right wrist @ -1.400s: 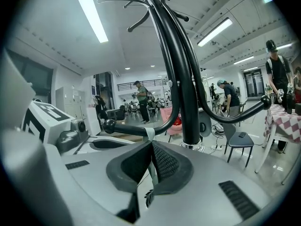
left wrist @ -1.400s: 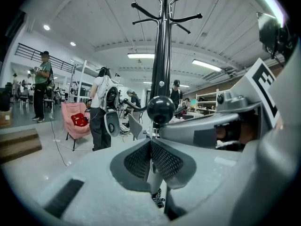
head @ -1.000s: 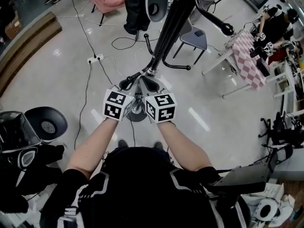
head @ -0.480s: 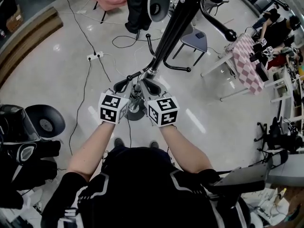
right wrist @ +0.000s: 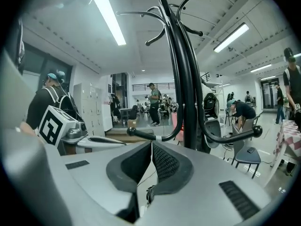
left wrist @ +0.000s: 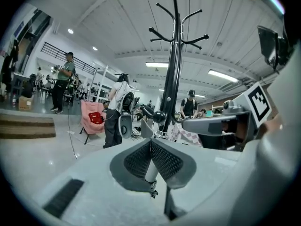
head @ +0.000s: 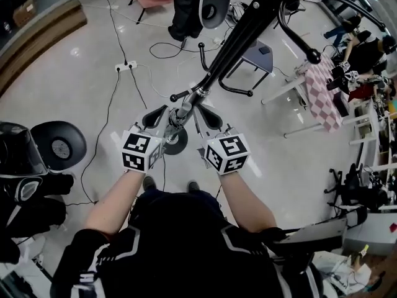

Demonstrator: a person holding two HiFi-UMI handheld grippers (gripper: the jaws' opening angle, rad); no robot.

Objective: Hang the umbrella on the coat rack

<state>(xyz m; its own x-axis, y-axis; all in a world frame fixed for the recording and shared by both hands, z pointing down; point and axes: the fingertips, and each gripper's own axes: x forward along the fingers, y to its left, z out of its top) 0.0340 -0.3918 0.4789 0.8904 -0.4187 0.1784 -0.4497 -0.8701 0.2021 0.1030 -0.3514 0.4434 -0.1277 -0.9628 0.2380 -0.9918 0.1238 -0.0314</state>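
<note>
Umbrella: not to be made out in any view; neither claw carries it, and none of the hooks in view bears one.
Rack: tall black metal coat rack point(head: 223, 49) with curved, ball-tipped hooks, standing on the pale glossy floor point(head: 80, 79) straight ahead of the person.
Left side: left claw point(head: 158, 113) has its jaws pressed together with nothing visibly gripped, just left of the pole's lower part.
Right side: right claw point(head: 208, 117) has its jaws closed too and is empty, just right of the pole.
Change: a second ago the two claws sat side by side, tips converging near the pole; now they have spread apart and flank it.
Meaning: with both empty, either the hanging is over or the umbrella is not yet fetched; probably the hands are backing off.
Head view only: both arms and the pole's lower end.
Gripper views only: the rack's crown of hooks against the ceiling, and each claw's shut tips seen close up.
</note>
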